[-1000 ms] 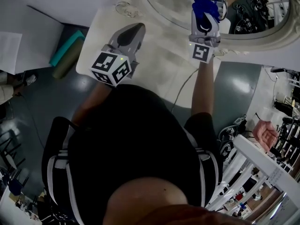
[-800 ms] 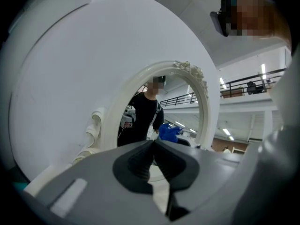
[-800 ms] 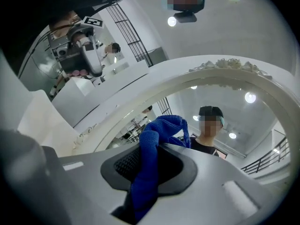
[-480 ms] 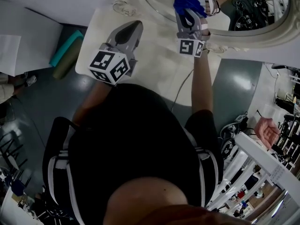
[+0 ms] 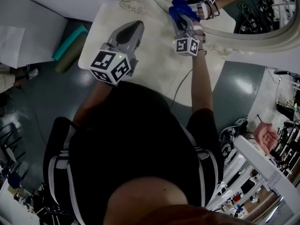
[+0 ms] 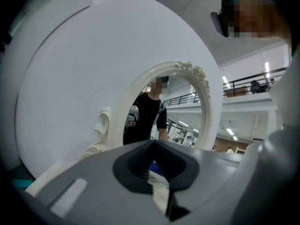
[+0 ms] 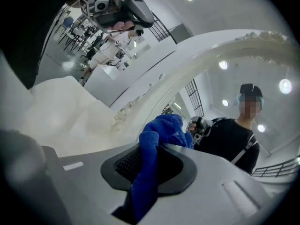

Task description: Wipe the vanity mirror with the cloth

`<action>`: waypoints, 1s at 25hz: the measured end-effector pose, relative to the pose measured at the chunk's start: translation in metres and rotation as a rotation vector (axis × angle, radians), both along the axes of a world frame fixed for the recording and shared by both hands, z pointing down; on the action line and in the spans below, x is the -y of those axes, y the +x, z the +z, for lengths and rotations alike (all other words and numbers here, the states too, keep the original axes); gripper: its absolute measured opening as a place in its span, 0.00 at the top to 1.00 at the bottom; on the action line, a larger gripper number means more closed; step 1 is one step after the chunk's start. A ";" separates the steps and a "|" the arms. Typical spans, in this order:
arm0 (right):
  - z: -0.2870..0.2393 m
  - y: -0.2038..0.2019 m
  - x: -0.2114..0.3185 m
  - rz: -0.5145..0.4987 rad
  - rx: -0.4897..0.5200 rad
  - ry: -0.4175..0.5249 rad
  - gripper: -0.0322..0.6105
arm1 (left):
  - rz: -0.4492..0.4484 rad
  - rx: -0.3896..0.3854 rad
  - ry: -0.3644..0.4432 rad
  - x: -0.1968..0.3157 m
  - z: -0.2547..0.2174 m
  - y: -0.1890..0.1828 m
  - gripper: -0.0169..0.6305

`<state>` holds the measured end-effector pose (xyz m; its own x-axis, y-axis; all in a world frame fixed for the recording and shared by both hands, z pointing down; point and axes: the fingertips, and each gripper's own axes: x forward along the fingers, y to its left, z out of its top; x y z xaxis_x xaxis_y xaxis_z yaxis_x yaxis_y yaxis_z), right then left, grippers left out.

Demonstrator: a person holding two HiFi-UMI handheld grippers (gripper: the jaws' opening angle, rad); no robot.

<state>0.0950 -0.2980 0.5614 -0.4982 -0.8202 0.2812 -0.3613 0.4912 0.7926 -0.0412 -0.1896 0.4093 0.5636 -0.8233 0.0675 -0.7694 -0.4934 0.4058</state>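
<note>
"Two claws are to be accounted for. What is noted of the left claw (image 5: pixel 135 28)?"

"It is seen clenched, with nothing held between its jaws. It is poised over the white counter (image 5: pixel 154 71), and no part in the wiping is taken by it."

"And the right claw (image 5: pixel 182 17)?"

"It is clamped on the blue cloth (image 5: pixel 180 4), which is bunched at the jaw tips. The cloth is held at the lower left edge of the vanity mirror (image 5: pixel 255 11), just inside the ornate frame (image 5: pixel 225 33). Contact with the mirror is judged likely, though it cannot be confirmed."

"How much is judged done?"

"Wiping is taken to be under way at the left edge only. No streaks or cleaned patch can be made out, so the finished share cannot be told. The wide stretch of the mirror to the right is presumed left to be covered."
</note>
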 end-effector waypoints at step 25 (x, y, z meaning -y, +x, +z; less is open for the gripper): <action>0.059 -0.016 0.003 0.045 0.388 -0.655 0.84 | -0.090 0.037 -0.031 -0.027 0.011 -0.041 0.96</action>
<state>0.0786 -0.3013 0.6205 -0.6310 -0.5679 0.5286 -0.5853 0.7956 0.1561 -0.0822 -0.1624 0.4199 0.4838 -0.8679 0.1129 -0.8248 -0.4089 0.3906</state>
